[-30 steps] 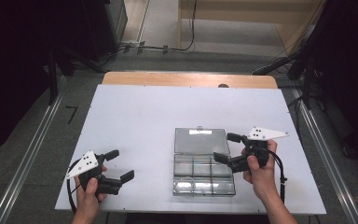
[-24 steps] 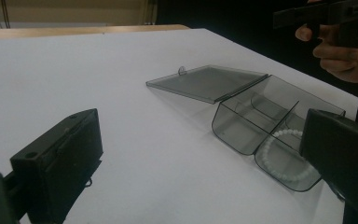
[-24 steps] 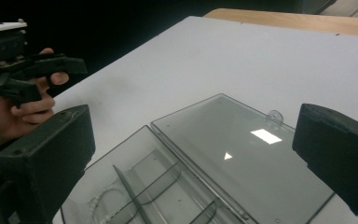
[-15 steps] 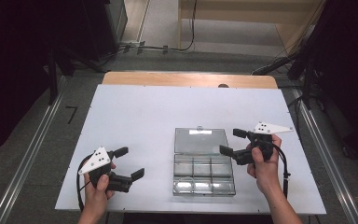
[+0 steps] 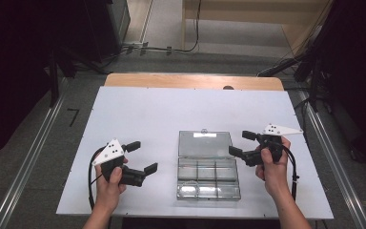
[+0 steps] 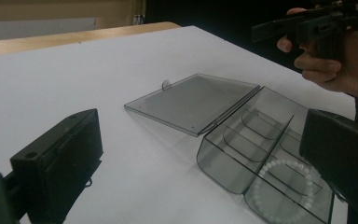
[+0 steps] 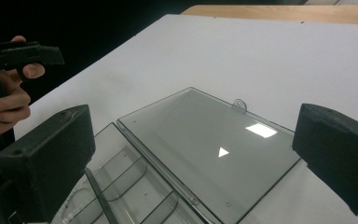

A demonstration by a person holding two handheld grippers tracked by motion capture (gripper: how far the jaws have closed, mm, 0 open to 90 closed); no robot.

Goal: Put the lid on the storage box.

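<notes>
I see the clear compartment box (image 5: 208, 177) lying open on the tabletop (image 5: 171, 109), lid flat. My left tool (image 5: 140, 157) and right tool (image 5: 242, 144) flank it, both spread wide, holding nothing.

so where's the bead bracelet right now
The bead bracelet lies in a near-left compartment of the open clear box, seen in the left gripper view; in the high view it shows faintly, nearer the left hand-held gripper.
</notes>
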